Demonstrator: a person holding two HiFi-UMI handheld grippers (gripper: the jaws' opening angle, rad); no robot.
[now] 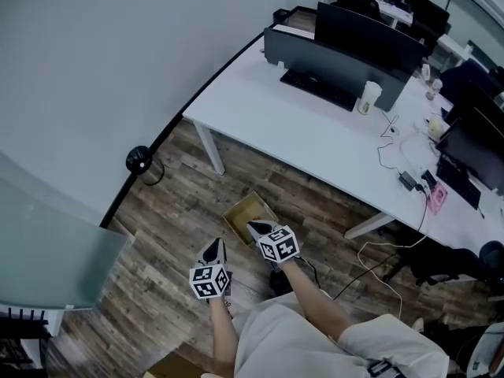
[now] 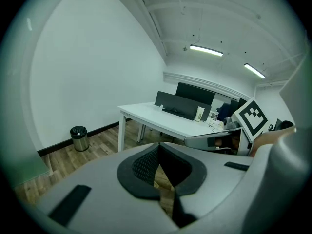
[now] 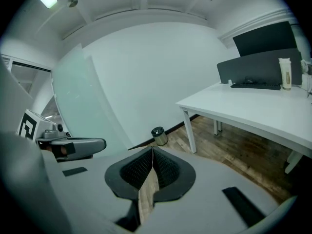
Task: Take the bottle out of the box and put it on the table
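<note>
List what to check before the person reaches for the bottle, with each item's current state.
1. Box open at the top and close to the grippers: ok.
2. Bottle seen inside the box: cannot tell; the head view shows only a brown interior.
3. Left gripper open for a grasp: not ok; fingers together, nothing between them.
4. Right gripper open for a grasp: not ok; fingers together, nothing between them.
5. Free spot on the table: ok; its near end is bare.
</note>
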